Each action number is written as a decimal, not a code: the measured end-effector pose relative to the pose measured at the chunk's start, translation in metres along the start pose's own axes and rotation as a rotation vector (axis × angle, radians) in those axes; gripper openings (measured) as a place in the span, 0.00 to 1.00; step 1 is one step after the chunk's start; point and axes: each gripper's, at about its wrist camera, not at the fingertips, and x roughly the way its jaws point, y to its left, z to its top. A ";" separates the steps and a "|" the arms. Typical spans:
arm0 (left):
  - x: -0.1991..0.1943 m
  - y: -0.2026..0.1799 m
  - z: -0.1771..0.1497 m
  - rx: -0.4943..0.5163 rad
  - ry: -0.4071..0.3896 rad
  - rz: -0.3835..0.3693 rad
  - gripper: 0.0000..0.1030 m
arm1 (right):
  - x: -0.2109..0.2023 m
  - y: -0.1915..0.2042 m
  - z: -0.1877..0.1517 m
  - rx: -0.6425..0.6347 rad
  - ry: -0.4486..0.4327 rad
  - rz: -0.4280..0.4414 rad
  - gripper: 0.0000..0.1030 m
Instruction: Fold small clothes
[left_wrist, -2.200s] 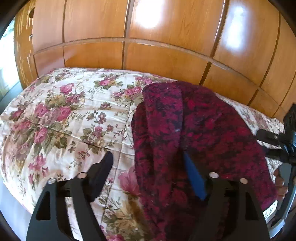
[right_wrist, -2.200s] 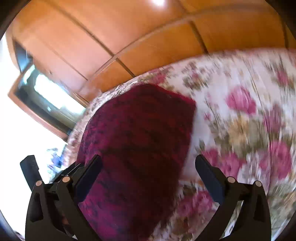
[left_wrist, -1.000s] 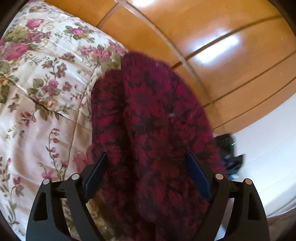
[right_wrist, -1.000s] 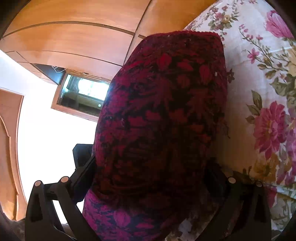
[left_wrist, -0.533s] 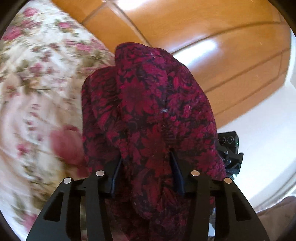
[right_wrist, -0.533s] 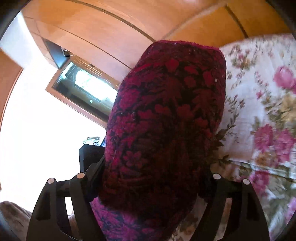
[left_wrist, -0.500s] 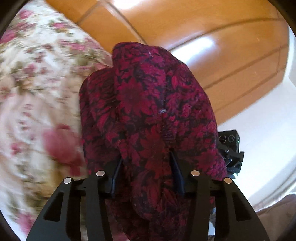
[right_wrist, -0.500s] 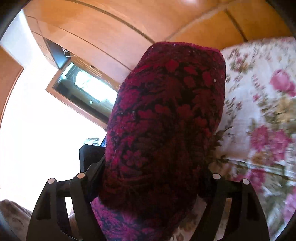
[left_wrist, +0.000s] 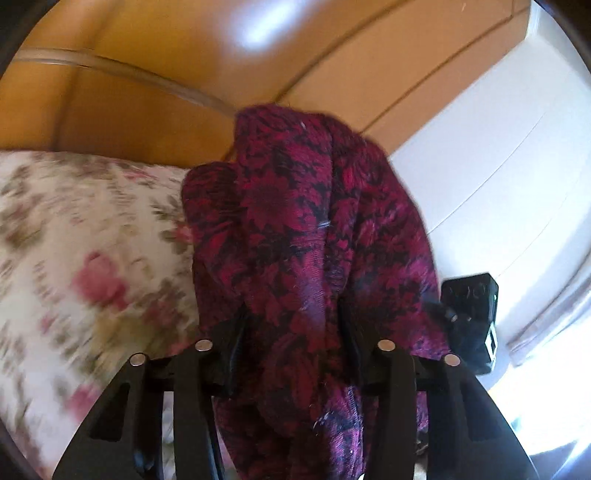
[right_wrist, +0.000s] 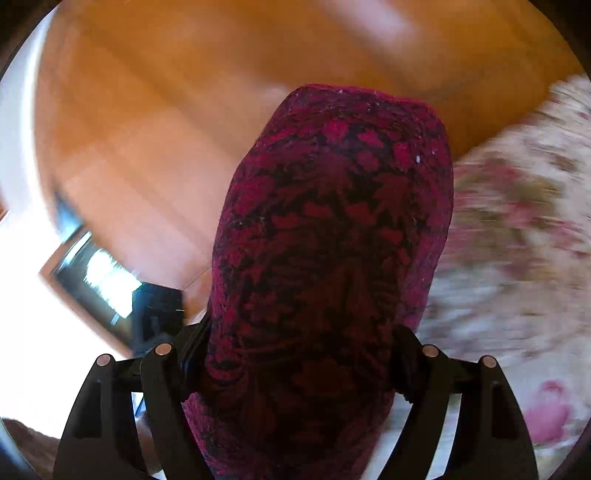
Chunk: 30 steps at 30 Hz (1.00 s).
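Our left gripper (left_wrist: 291, 332), a black two-finger tool, has its jaws closing on a bunched fold of the dark red and black floral knitted garment (left_wrist: 306, 229), with both pads pressed into the cloth and only a narrow gap between them. Our right gripper (right_wrist: 299, 343), the same black tool, stands much wider, its pads set against the two sides of a thick folded end of that same garment (right_wrist: 332, 229), so each tool has hold of one end. Taking the garment as our landmark: in the left wrist view it rises from between the jaws as a rumpled hump, folded over itself along its length, and it fills the middle of the view. To the left of the garment there lies the cream bedspread with pink roses and green leaves (left_wrist: 85, 258), blurred. Behind the garment stands the glossy orange-brown wooden wardrobe front (left_wrist: 147, 81), and to its right a white wall (left_wrist: 498, 155); just beside its right edge shows the black body of the other gripper (left_wrist: 471, 317). In the right wrist view the same bedspread (right_wrist: 517, 240) lies to the right of the garment, the wardrobe (right_wrist: 166, 110) is behind it, and a dark-framed window (right_wrist: 92, 280) shows to its left.
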 end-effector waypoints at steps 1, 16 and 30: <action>0.016 -0.005 0.003 0.011 0.029 0.022 0.39 | -0.005 -0.020 -0.002 0.032 -0.003 -0.042 0.75; 0.068 -0.047 -0.060 0.165 0.100 0.298 0.38 | -0.041 -0.013 -0.009 -0.100 -0.061 -0.415 0.73; 0.065 -0.034 -0.063 0.089 0.074 0.427 0.38 | 0.102 0.016 0.001 -0.392 0.178 -0.765 0.56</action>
